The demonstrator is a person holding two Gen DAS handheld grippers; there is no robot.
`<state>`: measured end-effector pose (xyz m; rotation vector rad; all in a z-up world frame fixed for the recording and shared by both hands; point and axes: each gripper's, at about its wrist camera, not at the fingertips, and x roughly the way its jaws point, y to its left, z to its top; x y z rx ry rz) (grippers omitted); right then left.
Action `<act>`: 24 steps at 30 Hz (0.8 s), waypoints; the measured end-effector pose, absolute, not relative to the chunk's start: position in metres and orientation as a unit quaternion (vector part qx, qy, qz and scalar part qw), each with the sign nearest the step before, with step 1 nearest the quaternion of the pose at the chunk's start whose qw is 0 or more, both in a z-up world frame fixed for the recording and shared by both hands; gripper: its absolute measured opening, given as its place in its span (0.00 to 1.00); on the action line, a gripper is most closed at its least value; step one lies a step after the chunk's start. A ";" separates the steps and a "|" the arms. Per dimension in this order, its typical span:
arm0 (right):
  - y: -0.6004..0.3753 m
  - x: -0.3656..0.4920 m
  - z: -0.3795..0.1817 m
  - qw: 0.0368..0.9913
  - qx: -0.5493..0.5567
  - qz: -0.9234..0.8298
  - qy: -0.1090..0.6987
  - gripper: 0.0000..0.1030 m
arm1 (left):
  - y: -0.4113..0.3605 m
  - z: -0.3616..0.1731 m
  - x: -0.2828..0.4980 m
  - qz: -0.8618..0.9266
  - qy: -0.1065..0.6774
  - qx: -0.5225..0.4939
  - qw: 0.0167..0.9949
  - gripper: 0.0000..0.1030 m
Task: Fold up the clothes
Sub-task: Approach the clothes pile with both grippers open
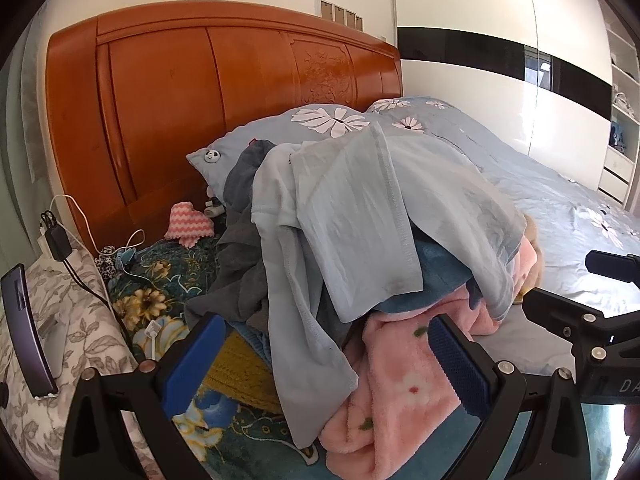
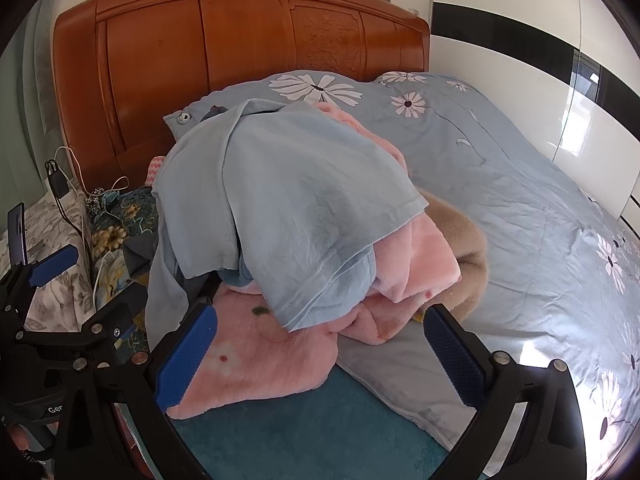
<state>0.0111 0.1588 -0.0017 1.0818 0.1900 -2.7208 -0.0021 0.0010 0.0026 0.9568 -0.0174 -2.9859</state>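
The pale blue garment (image 1: 360,216) lies draped over the top of a heap of clothes on the bed, just ahead of me, its hemmed edge hanging toward my left jaws. Under it sits a pink fleece blanket (image 1: 400,392) with flower prints, spilling down to the teal sheet (image 2: 320,432) at the bed's near side. A grey garment (image 1: 240,272) and a mustard knit (image 1: 240,372) are bundled on the heap's left; a tan plush piece (image 2: 464,248) pokes out on its right.

My left gripper (image 1: 324,356) has its jaws wide apart, holding nothing, with the blue cloth's hanging tail and the pink fleece between them. My right gripper (image 2: 320,348) is likewise spread and empty, over the pink fleece's lower edge.

Behind the heap a flowered blue pillow (image 1: 320,124) leans against the orange wooden headboard (image 1: 200,100). To the left, a phone (image 1: 24,328) stands upright on a grey-leaf cushion (image 1: 80,340), with a charger and white cables (image 1: 60,232) near it.

To the right, the blue flowered quilt (image 2: 520,200) stretches flat toward the white wardrobe (image 1: 520,100).
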 end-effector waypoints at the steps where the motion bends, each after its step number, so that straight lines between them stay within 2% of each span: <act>1: 0.159 0.012 -0.001 0.103 0.366 -0.923 0.065 1.00 | 0.003 0.005 -0.002 -0.954 -0.010 0.301 0.003 1.00; 16: 0.159 0.023 0.011 0.111 0.353 -0.927 0.057 1.00 | 0.004 0.021 0.007 -0.962 0.000 0.272 -0.006 1.00; 24: 0.152 0.031 0.018 0.119 0.340 -0.930 0.074 1.00 | 0.004 0.024 0.011 -0.957 -0.007 0.289 -0.003 1.00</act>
